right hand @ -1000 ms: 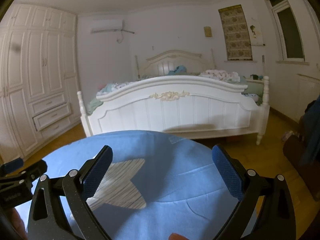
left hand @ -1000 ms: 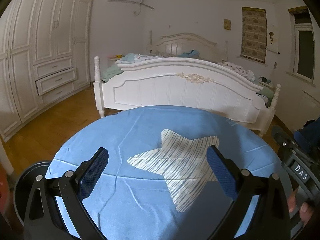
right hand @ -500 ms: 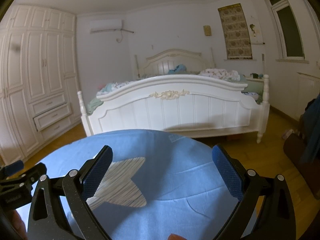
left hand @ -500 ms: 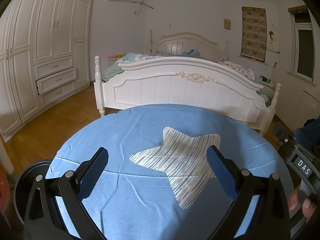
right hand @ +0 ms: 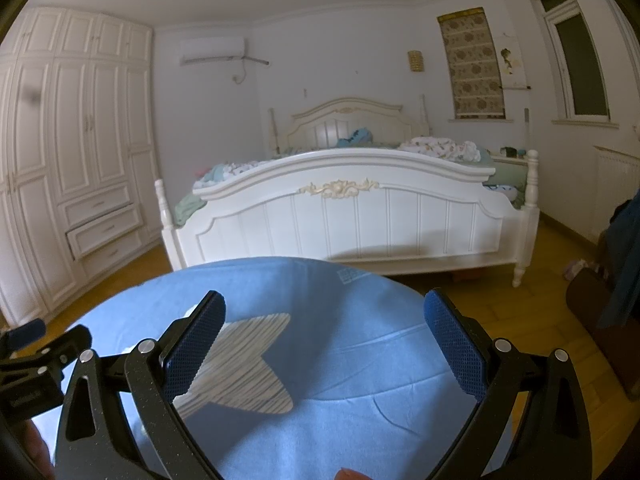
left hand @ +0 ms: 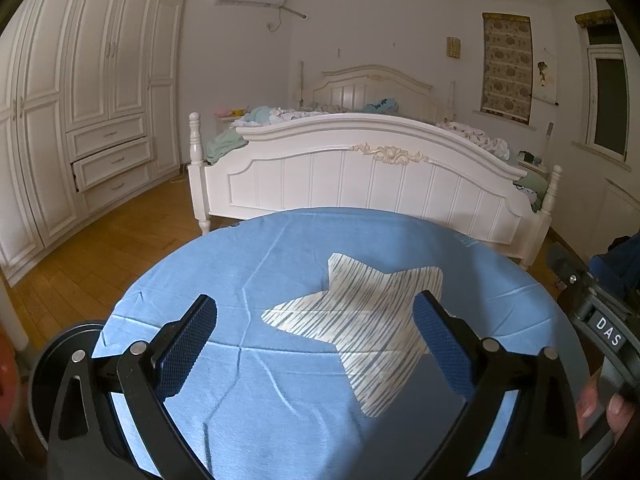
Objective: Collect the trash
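I find no trash in either view — whether any lies on the round surface draped in a blue cloth (left hand: 280, 264), I cannot tell. The cloth is creased and carries a pale, grey-striped star patch (left hand: 360, 312), which sits near its middle. My left tongs (left hand: 316, 340) hover above the cloth, released, jaws spread wide with nothing between them; their blue textured pads (left hand: 188, 344) frame the star. My right tongs (right hand: 324, 344) hang just the same — parted and holding nothing — above the right side of the cloth, with the star under the left pad (right hand: 196, 352). In the left wrist view the right tool's black body shows at the right edge, with a fingertip of the right hand (left hand: 612, 412) on it. Down at the left, beside the surface, sits a dark round bin (left hand: 64, 360), only partly in view. Beyond the surface stands a white wooden bed (left hand: 376, 180) piled with rumpled bedding, on a yellow-brown wood floor (left hand: 104, 240). A white panelled wardrobe (left hand: 92, 92) fills the left wall, one drawer slightly open.
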